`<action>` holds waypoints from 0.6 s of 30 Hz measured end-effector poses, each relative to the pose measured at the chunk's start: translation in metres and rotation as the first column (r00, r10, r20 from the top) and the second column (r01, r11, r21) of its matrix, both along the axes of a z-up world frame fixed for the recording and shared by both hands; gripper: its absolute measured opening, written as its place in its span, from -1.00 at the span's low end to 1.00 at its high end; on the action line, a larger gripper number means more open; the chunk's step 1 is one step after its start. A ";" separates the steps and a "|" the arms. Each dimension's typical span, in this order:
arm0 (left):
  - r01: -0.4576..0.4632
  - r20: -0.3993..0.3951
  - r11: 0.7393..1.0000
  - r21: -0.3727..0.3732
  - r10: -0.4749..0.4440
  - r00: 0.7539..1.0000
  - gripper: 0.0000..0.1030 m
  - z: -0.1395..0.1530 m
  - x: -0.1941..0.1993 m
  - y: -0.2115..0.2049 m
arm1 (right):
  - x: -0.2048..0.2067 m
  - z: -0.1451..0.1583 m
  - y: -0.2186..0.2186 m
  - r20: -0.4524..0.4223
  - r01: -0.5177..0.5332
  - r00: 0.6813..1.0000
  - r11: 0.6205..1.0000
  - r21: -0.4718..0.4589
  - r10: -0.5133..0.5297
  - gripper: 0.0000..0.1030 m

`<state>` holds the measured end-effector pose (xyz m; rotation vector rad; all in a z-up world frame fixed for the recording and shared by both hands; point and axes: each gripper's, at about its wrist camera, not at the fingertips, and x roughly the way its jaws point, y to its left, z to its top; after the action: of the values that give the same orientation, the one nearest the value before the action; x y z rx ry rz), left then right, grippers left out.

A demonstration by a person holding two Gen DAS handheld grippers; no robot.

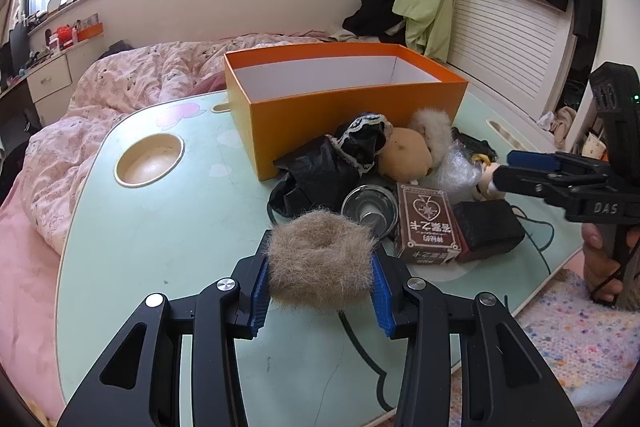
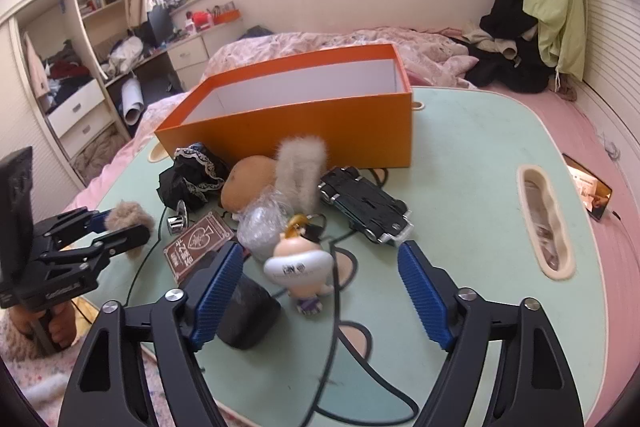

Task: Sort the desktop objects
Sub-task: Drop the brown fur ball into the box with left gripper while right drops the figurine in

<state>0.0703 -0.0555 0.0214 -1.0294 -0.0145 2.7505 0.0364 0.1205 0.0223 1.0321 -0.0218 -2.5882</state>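
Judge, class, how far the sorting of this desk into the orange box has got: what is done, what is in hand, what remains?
Done: nothing visibly; the orange box shows only bare white walls. In hand: the left gripper clamps a brown furry ring; the right gripper stands open around a small figurine, not gripping. Left: the card box, black cloth, metal can and black toy car lie on the table.

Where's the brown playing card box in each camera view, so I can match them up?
Left wrist view: card box right of centre, beside the metal can.
Right wrist view: card box lower left, before the left blue finger.
Shared landmark: orange box behind the pile.
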 end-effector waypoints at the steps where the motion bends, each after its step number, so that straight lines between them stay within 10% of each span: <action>1: 0.003 -0.002 1.000 0.007 -0.003 1.000 -0.16 0.002 -0.001 0.001 | -0.003 -0.001 -0.006 0.007 -0.002 1.000 1.000 0.025 0.002 0.14; 3: 0.005 -0.006 1.000 0.007 -0.005 1.000 -0.16 0.004 -0.003 0.004 | -0.009 -0.005 -0.007 0.039 -0.021 0.999 0.999 0.028 0.020 -0.31; 18: 0.029 -0.124 0.999 0.028 -0.025 0.992 -0.16 0.076 -0.051 0.012 | -0.026 0.064 0.023 -0.098 0.022 0.995 0.992 -0.124 -0.034 -0.31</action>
<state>0.0197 -0.0439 0.0976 -0.8442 -0.0227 2.7748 0.0109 0.1437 0.0859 0.8641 -0.1694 -2.6234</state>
